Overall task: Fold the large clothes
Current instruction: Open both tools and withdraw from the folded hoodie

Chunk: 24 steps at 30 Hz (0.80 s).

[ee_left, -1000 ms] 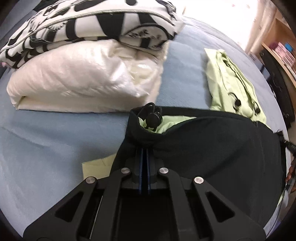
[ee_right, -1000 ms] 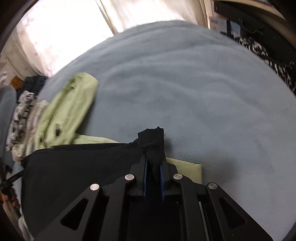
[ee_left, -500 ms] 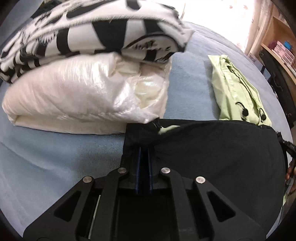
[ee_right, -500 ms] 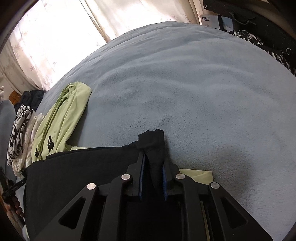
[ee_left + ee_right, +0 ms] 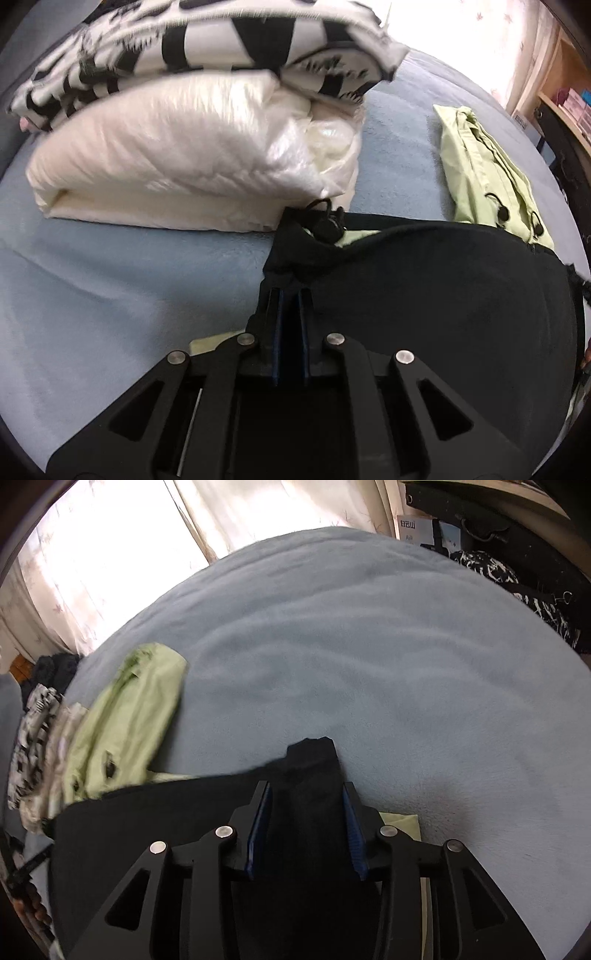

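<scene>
A large black garment (image 5: 443, 295) with a light green layer under it lies spread on the blue bed cover (image 5: 369, 646). My left gripper (image 5: 290, 291) is shut on its near left corner, just below a black drawstring toggle (image 5: 327, 221). A folded light green part (image 5: 484, 177) with black toggles lies beyond the far edge. In the right wrist view the same black garment (image 5: 166, 812) stretches left, and the light green part (image 5: 129, 716) lies beyond it. My right gripper (image 5: 306, 790) is opening; the black corner still sits between its blue pads (image 5: 258, 823), which stand apart from it.
A folded white quilt (image 5: 184, 166) under a black-and-white patterned blanket (image 5: 184, 44) lies close behind the left corner. Curtains (image 5: 110, 554) hang past the bed's far side. A wooden shelf (image 5: 569, 107) and dark furniture (image 5: 498, 517) border the bed.
The right gripper's jaws have parted around the black corner that they were pinching. The left gripper keeps its grip, and the drawstring toggle, hidden half a second ago, shows again.
</scene>
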Available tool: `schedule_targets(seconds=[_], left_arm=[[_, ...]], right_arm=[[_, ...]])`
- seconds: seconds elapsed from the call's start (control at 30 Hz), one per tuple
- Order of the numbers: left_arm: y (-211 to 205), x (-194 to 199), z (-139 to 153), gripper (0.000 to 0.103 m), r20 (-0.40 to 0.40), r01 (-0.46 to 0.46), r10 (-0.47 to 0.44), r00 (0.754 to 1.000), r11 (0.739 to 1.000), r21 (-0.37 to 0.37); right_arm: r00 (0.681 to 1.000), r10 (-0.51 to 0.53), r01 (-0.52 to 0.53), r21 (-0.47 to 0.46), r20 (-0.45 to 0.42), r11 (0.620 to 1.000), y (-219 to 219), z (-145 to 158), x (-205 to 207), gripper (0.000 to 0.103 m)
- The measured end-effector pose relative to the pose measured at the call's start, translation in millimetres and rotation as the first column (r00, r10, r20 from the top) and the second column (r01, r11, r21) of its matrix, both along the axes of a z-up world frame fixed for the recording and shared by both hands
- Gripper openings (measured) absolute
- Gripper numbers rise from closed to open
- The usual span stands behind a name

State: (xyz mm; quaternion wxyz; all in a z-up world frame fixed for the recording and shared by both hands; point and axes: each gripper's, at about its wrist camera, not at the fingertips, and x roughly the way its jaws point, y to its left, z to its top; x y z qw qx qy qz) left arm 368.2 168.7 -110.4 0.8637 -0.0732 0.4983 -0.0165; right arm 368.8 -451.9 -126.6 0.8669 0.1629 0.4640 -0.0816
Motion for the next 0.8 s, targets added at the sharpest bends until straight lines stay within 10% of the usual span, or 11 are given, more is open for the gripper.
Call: schedule_targets(seconds=[0.47,0.6,0.8], left_arm=[[-92.3,5.3,144.7,0.008,0.141,0.190,-0.200,0.970,0.978,0.081],[-128.8,34.6,149.3,0.056,0.111,0.233,-0.241,0.964,0.969,0.077],[-161.5,80.7,125.5,0.058,0.113,0.221,-0.224,0.968,0.974,0.042]], right_arm=[[0.976,0.128,-0.126,-0.023,0.174,0.992,64.8,145.2,26.7,0.075],[0.966,0.163,-0.164,-0.010,0.202,0.986,90.0,159.4,57.5,0.082],[0.971,0.186,-0.197,0.058,0.150,0.979,117.4,122.2,107.8,0.084]])
